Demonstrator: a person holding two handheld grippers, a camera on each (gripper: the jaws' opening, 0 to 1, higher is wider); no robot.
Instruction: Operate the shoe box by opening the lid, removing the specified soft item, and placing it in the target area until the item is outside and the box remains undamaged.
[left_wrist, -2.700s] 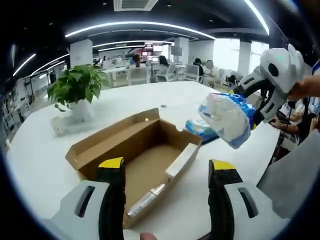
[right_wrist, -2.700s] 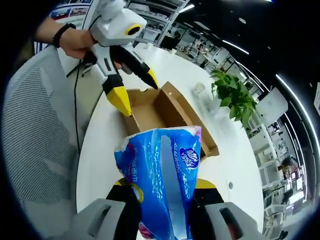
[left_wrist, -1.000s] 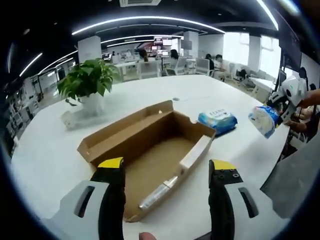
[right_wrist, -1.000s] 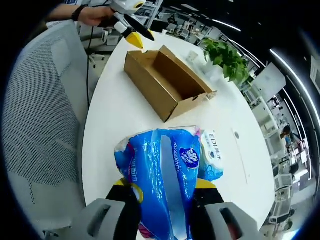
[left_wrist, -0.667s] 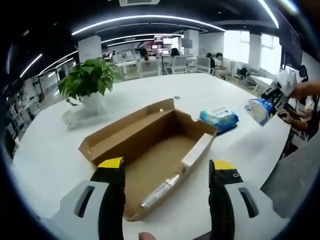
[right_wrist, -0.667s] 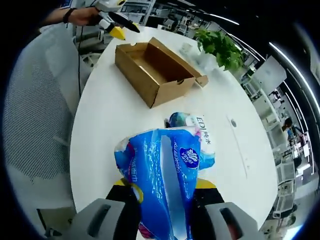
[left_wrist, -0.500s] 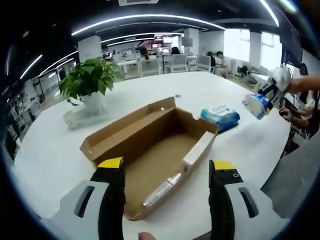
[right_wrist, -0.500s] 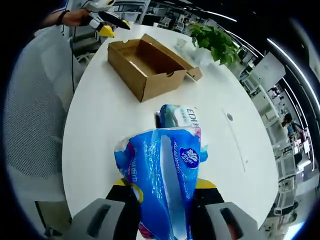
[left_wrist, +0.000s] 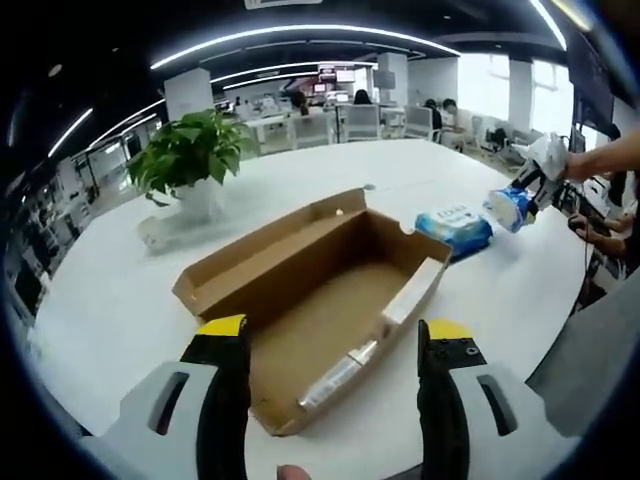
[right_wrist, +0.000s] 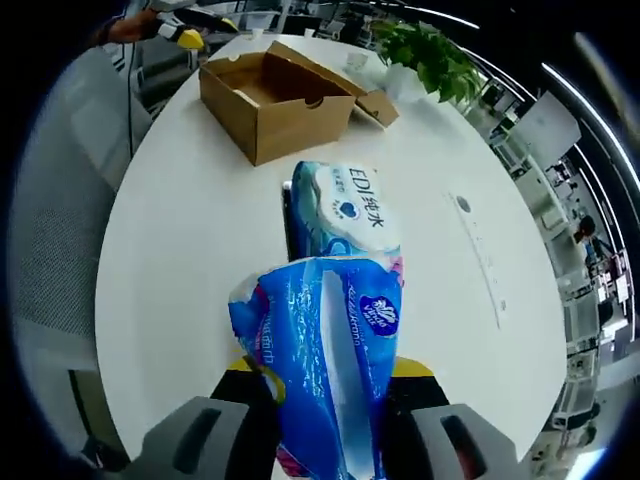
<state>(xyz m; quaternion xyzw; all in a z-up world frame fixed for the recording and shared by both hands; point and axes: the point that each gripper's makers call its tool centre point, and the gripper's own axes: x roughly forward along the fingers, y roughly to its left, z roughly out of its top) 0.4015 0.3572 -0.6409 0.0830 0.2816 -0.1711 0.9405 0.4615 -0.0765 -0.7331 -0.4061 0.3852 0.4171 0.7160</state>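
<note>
tissue pack (right_wrist: 325, 375) lengthwise along right gripper (right_wrist: 325, 395)

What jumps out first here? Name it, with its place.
The blue tissue pack clamped in the right gripper, raised over the white table near a wet-wipes pack lying there. Next, the open cardboard shoe box ahead of the left gripper, a potted plant beyond it.
</note>
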